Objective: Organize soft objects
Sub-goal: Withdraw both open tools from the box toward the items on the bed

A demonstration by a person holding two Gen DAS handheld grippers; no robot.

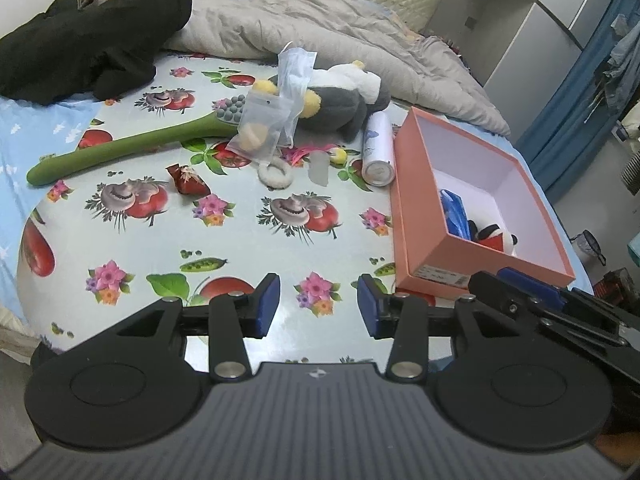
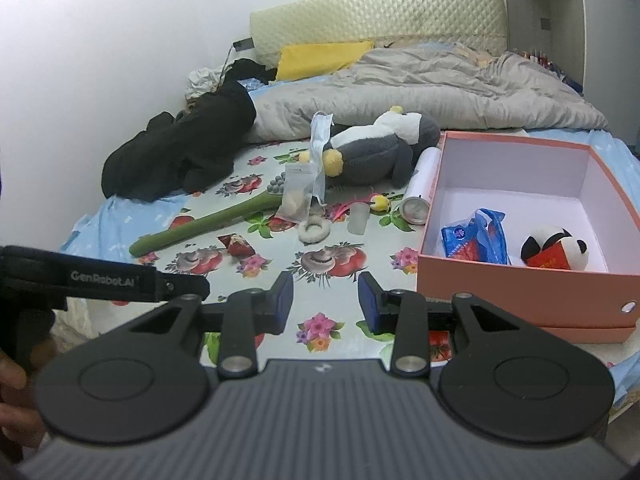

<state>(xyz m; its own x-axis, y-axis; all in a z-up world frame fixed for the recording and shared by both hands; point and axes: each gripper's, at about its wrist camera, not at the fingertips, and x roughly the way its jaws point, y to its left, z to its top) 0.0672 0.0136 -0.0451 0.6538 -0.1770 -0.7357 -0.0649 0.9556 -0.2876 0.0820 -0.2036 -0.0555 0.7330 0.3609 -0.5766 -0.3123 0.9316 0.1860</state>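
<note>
"GenRobot.AI" is printed on the left gripper (image 2: 182, 286) body.

In front of my tongs is a bed (image 2: 612, 148) with a glossy mat (image 1: 240, 248), printed with tomatoes, mushrooms and flowers, spread over its near part. On the mat, at the right of the frame, sits an open pink box (image 2: 520, 280). Toward the middle lie a grey and white plush penguin (image 2: 372, 148), a white spray can (image 1: 378, 148) on its side just beside the box, a long green massage stick (image 1: 132, 144), a small red wrapped piece (image 1: 190, 180), a white ring (image 1: 276, 174) and a clear zip bag (image 1: 260, 128). At the upper left a black garment (image 1: 88, 44) lies heaped, and a grey quilt (image 2: 440, 88) is bunched across the top.
</note>
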